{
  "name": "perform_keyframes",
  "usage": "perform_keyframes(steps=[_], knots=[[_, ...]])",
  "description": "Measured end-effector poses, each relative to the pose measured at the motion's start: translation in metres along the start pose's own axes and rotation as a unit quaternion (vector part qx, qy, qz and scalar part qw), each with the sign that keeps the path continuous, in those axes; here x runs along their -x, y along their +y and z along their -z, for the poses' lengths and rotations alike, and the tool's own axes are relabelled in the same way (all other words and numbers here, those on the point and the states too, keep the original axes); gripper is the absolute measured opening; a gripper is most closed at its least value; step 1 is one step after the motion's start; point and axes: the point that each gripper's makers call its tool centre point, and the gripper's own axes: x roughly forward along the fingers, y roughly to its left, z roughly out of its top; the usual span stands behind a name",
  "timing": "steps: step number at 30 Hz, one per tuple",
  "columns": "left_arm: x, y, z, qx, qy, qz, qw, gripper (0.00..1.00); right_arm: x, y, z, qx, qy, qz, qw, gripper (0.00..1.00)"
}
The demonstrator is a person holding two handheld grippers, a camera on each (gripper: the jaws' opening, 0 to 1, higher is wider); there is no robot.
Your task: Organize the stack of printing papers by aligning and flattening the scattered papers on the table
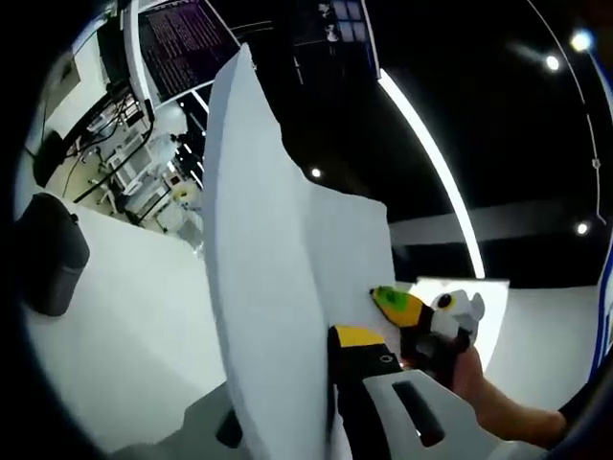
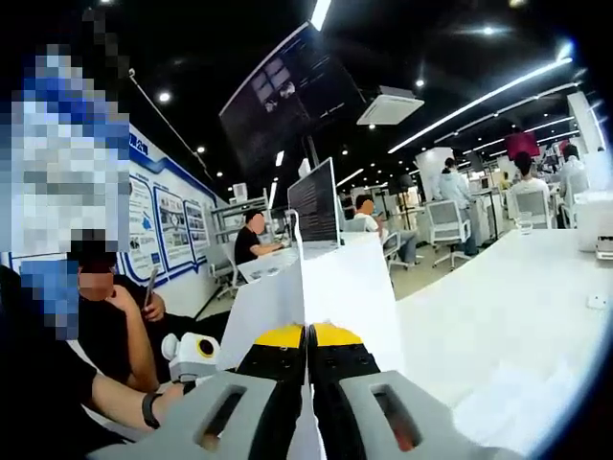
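A stack of white printing papers point(image 1: 259, 287) stands on edge, lifted off the white table point(image 1: 134, 335). In the left gripper view my left gripper point(image 1: 321, 355) is shut on its lower edge. One yellow-tipped finger point(image 1: 359, 337) shows on the right face; the other is hidden behind the sheets. The right gripper point(image 1: 407, 309), held by a hand point(image 1: 484, 388), pinches the papers' far edge. In the right gripper view my right gripper point(image 2: 306, 335) has its yellow tips closed on the papers point(image 2: 350, 283), which rise from the jaws. The left gripper point(image 2: 196, 355) shows low on the left.
A dark rounded object point(image 1: 48, 254) sits on the table at the left. A monitor point(image 2: 316, 201) stands behind the papers. The white table point(image 2: 517, 316) stretches away to the right, with a glass point(image 2: 525, 225) far off. Several people sit at desks beyond, and one person point(image 2: 105, 326) sits close on the left.
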Motion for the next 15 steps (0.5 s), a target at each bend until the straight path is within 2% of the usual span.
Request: perform_keyframes(steps=[8,15], knots=[[0.0,0.0,0.0,0.0,-0.001,-0.001,1.0,0.06,0.002,-0.006,0.001,0.022,-0.002,0.021,0.9995,0.09],[0.0,0.0,0.0,0.0,0.0,0.0,1.0,0.06,0.005,-0.013,0.001,0.021,-0.004,0.024,0.9995,0.14]])
